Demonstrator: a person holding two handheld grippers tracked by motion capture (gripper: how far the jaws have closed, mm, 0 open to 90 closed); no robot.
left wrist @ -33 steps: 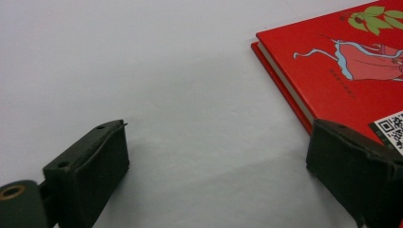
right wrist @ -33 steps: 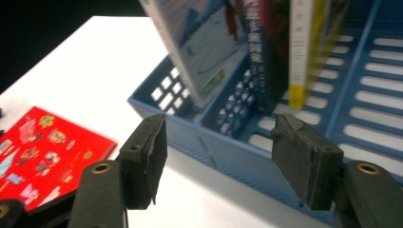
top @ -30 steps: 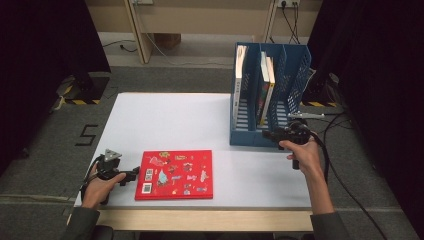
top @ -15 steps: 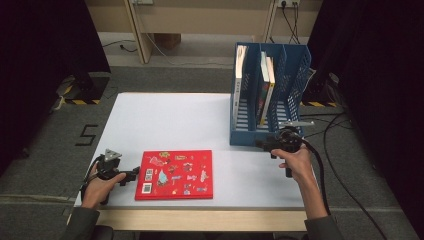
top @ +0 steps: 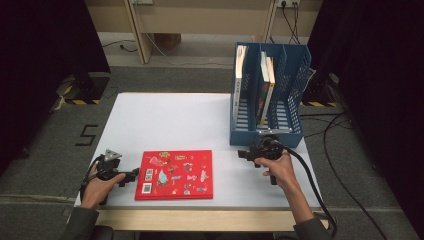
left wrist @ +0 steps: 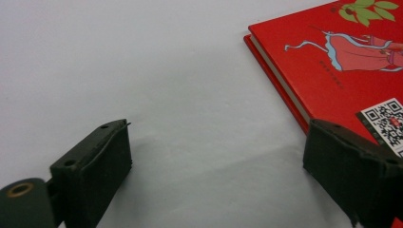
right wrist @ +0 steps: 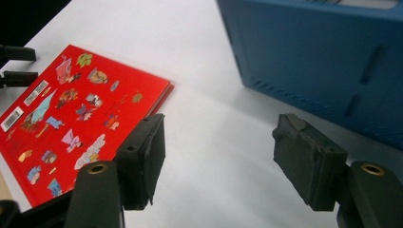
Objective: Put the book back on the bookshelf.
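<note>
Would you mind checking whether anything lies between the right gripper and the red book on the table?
Nothing visible does. Bare white table separates the right gripper from the red book; its jaws stand open, holding nothing. The blue file rack stands behind, off that path.

A bright red book is lying on a plain white worktop. Its cover is showing a scatter of small multicoloured pictures in green, blue, pink and white, with a black-and-white square code and a white barcode label near one edge. Its page edges are showing off-white under the red cover. A blue slotted rack is standing on the worktop, holding books with white, yellow and dark multicoloured covers. Both grippers, the left gripper and the right gripper, are showing matt black, with dark grey-black jaws and small brass-coloured rings at the joints. The floor is showing grey, with yellow-and-black striped strips.
</note>
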